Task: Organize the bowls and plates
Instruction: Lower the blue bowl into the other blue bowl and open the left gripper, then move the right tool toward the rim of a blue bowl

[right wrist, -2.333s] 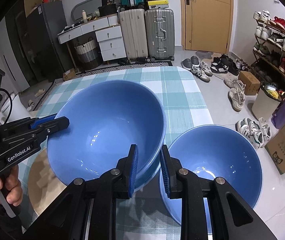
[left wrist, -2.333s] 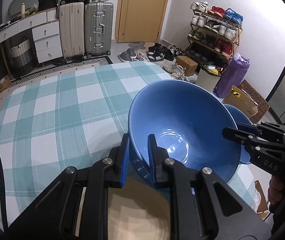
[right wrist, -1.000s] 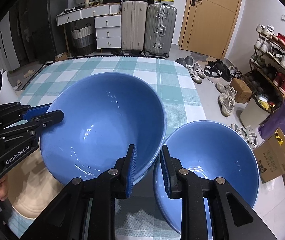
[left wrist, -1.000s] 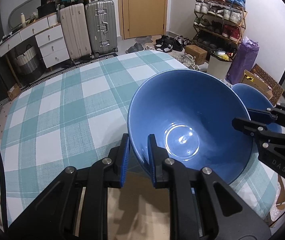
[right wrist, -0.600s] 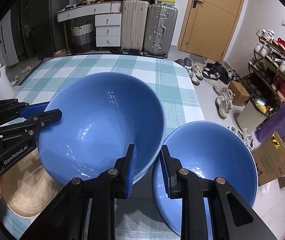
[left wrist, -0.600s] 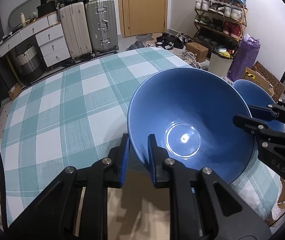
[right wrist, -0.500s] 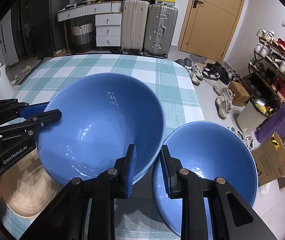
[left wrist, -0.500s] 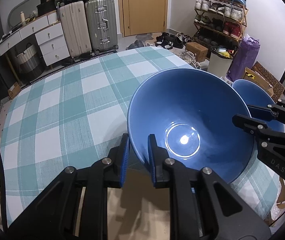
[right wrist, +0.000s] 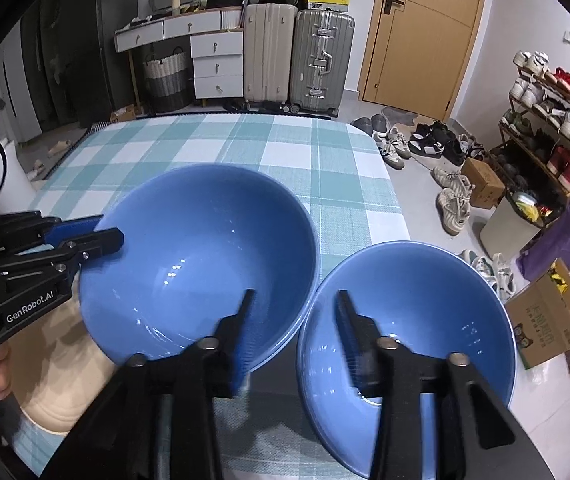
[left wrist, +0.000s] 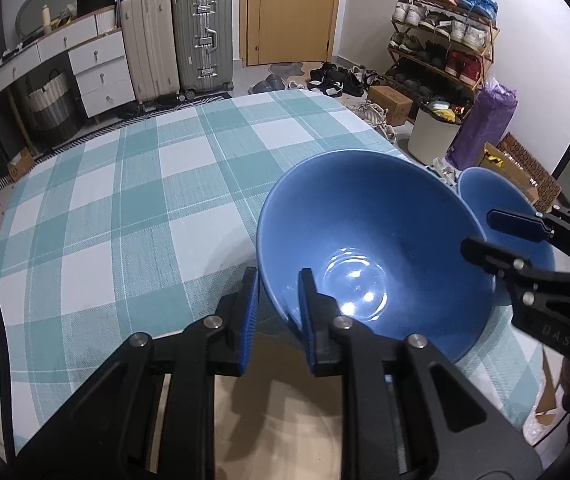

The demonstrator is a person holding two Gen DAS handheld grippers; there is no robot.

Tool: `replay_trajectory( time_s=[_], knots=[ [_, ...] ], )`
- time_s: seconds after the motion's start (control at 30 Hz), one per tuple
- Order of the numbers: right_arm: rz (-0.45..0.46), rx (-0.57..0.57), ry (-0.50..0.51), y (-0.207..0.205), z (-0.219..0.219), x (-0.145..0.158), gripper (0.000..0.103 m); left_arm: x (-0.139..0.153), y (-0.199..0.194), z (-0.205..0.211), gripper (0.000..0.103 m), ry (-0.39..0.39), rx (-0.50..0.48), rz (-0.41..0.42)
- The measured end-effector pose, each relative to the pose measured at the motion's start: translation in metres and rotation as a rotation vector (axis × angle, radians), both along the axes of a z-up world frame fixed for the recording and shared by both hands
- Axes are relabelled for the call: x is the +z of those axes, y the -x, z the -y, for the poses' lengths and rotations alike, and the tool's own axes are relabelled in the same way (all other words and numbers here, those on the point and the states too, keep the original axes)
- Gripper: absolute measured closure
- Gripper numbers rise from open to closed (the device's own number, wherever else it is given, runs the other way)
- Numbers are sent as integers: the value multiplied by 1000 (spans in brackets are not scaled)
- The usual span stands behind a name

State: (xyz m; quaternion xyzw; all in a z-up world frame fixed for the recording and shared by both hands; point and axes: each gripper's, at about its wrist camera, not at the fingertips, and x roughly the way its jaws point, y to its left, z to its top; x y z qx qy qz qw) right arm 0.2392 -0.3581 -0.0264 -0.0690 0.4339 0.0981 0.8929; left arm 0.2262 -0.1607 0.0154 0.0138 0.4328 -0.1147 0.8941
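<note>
A large blue bowl [left wrist: 373, 240] [right wrist: 201, 256] sits partly over a beige plate [right wrist: 57, 376] [left wrist: 277, 396] on the checked tablecloth. My left gripper [left wrist: 279, 284] [right wrist: 101, 232] is shut on its near-left rim. My right gripper [right wrist: 293, 300] [left wrist: 481, 232] stands open with its jaws spread, astride the bowl's right rim; the fingers are blurred. A smaller blue bowl [right wrist: 409, 328] [left wrist: 501, 208] rests just right of the large one, at the table's right edge.
The teal and white checked table [left wrist: 133, 208] stretches away behind the bowls. Its right edge [right wrist: 393, 200] drops to a floor with shoes, a cardboard box [right wrist: 549, 316] and a white bin [left wrist: 433, 132]. Suitcases and drawers stand at the back.
My right gripper has opened off the large bowl's rim. The large bowl has come down over the beige plate. My left gripper still holds its rim.
</note>
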Motion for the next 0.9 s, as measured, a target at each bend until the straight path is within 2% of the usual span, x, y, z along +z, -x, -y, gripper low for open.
replay_trajectory(
  time_s=[0.03,0.07,0.1,0.23,0.27,0.3,0.43,0.5,0.7,0.9],
  knots=[
    [2,1,-14,1,2,2,41,1,1,-1,79,10,1,-3],
    [4,3,-23,1,2,3,34,2,2,-2,70,21,6,-6],
    [9,7,-34,2,4,6,32,3,2,-3,61,31,12,-6],
    [30,9,-70,6,10,16,18,12,8,-7,42,87,19,0],
    [34,5,-77,8,12,19,16,14,10,-7,30,94,21,1],
    [41,-3,-83,10,15,22,15,17,13,-6,23,98,22,5],
    [85,-65,-110,19,33,34,5,30,24,1,17,117,10,15],
    [96,-103,-134,24,46,39,3,37,31,6,1,116,12,24],
    [114,-196,-189,43,83,49,2,56,52,24,1,150,-7,33],
    [145,-262,-221,67,116,59,1,61,71,57,1,187,-39,-7]
  ],
)
